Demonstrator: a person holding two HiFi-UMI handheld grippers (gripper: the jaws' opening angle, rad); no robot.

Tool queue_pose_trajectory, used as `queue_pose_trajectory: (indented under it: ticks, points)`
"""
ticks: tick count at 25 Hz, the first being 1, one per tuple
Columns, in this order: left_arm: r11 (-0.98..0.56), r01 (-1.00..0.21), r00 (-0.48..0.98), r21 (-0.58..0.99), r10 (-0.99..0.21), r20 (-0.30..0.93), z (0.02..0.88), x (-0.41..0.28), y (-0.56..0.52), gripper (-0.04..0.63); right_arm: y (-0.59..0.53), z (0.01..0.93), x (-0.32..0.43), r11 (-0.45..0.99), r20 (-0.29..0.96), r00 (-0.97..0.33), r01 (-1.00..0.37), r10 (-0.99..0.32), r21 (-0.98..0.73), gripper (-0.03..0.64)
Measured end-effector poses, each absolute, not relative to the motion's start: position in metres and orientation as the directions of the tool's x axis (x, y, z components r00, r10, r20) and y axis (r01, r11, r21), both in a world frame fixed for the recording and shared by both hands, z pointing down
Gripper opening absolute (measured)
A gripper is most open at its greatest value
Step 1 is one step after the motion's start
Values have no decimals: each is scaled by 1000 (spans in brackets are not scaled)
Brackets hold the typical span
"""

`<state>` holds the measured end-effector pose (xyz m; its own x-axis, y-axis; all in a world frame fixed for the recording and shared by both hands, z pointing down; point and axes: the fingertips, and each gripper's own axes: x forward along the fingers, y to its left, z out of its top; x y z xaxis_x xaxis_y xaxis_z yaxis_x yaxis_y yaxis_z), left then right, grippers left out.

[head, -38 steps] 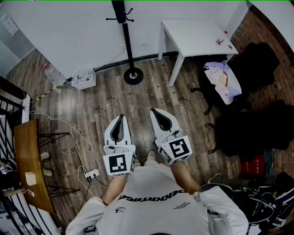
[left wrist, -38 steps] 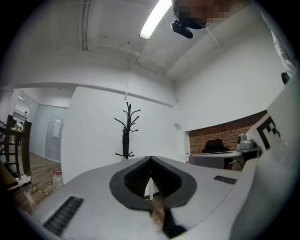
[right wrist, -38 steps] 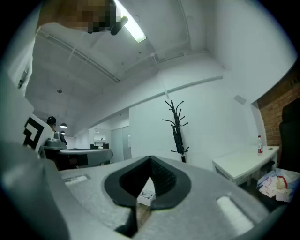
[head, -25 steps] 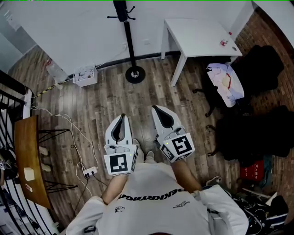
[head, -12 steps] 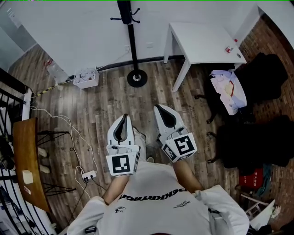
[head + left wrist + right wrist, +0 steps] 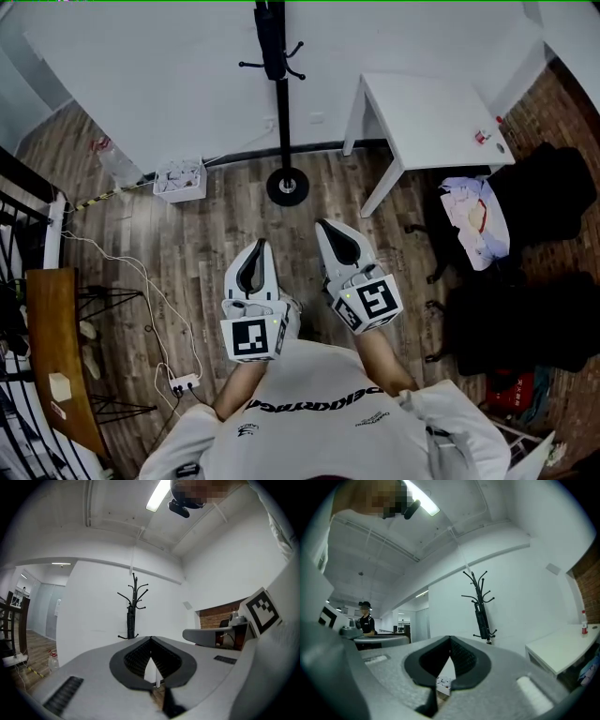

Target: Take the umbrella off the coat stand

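A black coat stand (image 6: pixel 280 103) rises by the white wall, with its round base (image 6: pixel 287 187) on the wood floor. A folded black umbrella (image 6: pixel 270 30) hangs on the stand's upper part; it also shows as a dark slim bundle, the umbrella (image 6: pixel 131 623) in the left gripper view and the umbrella (image 6: pixel 481 618) in the right gripper view. My left gripper (image 6: pixel 260 246) and right gripper (image 6: pixel 322 227) are side by side in front of the person, level, pointing at the stand from some way off. Both have their jaws together with nothing between them.
A white table (image 6: pixel 427 122) stands right of the stand. A white box (image 6: pixel 180 180) sits on the floor at its left, near a plastic bottle (image 6: pixel 114 161). Dark chairs with clothes (image 6: pixel 480 217) crowd the right side. A wooden bench (image 6: pixel 58 356) and cables (image 6: pixel 159 309) lie at left.
The person has walked toward the coat stand; stand, table and box have slid down and grown in the head view. Both grippers stay shut and side by side.
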<state>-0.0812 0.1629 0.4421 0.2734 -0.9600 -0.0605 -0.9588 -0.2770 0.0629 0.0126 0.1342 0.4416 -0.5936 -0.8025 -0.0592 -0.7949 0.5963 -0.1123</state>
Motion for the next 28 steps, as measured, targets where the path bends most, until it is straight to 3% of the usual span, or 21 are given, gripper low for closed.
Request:
queue_pose_trajectory:
  ticks: [16, 28]
  points:
    - [-337, -939, 332, 69, -940, -77, 402, -133, -67, -3, -92, 398, -39, 564, -70, -560, -823, -826, -72, -2]
    - [-355, -932, 350, 76, -934, -75, 402, -149, -156, -2, -172, 402, -55, 540, -39, -539, -841, -842, -38, -2]
